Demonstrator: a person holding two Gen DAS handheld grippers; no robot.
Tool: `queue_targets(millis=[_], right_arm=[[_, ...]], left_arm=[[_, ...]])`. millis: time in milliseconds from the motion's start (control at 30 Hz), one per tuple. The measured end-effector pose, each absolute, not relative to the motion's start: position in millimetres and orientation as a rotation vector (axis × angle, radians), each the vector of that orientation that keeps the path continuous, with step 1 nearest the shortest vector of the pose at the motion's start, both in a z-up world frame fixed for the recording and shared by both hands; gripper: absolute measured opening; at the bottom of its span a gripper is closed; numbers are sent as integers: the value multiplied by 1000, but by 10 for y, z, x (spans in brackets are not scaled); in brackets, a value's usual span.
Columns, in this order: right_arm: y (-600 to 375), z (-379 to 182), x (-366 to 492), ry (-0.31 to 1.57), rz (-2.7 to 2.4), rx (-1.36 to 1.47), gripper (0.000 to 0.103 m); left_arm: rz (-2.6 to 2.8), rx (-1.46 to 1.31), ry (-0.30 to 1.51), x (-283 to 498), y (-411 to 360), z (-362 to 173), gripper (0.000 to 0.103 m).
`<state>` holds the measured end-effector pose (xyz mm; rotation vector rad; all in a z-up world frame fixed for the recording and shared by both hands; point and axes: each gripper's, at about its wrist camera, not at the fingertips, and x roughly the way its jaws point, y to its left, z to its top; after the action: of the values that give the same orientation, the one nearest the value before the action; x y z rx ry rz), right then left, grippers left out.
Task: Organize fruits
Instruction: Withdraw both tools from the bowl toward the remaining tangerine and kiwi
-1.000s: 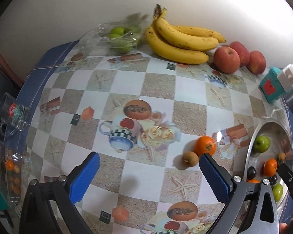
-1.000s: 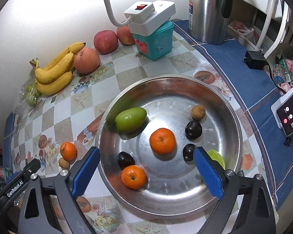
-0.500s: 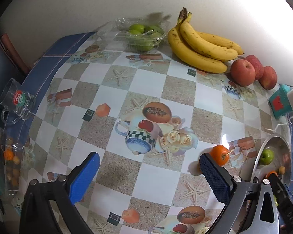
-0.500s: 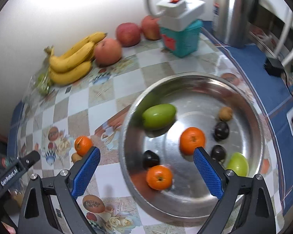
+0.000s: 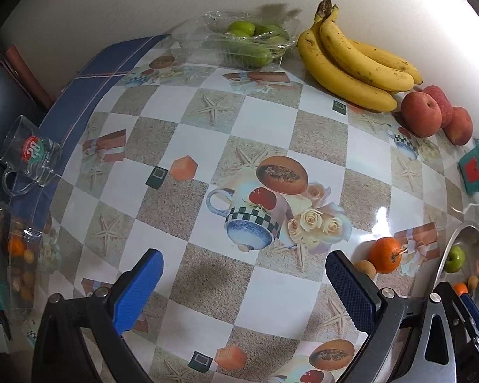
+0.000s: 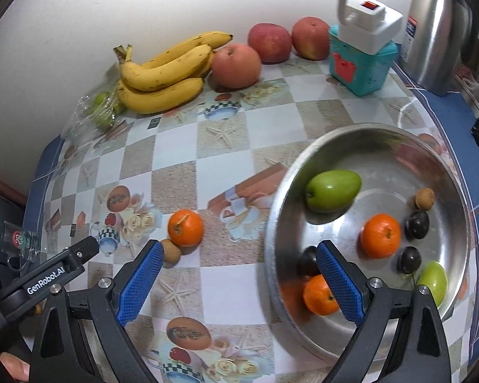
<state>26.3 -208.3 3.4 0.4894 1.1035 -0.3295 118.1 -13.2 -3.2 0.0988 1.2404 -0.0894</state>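
An orange [image 6: 185, 227] and a small brown fruit [image 6: 171, 251] lie together on the patterned tablecloth, left of the steel bowl [image 6: 303, 166]. The bowl holds a green mango [image 6: 332, 190], two oranges [image 6: 381, 235], dark plums [image 6: 416, 224], a brown fruit and a small green fruit [image 6: 434, 279]. My right gripper [image 6: 239, 279] hangs open above the cloth, between the loose orange and the bowl. My left gripper [image 5: 244, 282] is open over bare cloth; the same orange [image 5: 384, 254] sits just right of its right finger. Bananas [image 5: 351, 60] and three apples [image 5: 421, 118] lie along the wall.
A clear tray of green fruit [image 5: 246, 40] stands at the back left. A glass mug [image 5: 28, 154] and a clear container [image 5: 12, 255] sit at the left edge. A teal box with a white power strip [image 6: 364, 54] and a steel kettle [image 6: 437, 28] stand back right.
Both grippers have swung left. The right one left its place over the bowl's middle and now hangs over the bowl's left rim and the cloth. Both stayed open.
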Motion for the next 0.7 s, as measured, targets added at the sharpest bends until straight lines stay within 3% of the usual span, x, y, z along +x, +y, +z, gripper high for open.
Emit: queue_targets(millis=[700], right_arm=[[-1803, -173, 746, 1183, -272, 428, 96]], left_arm=[[-70, 66, 1278, 1509, 51, -279, 103]])
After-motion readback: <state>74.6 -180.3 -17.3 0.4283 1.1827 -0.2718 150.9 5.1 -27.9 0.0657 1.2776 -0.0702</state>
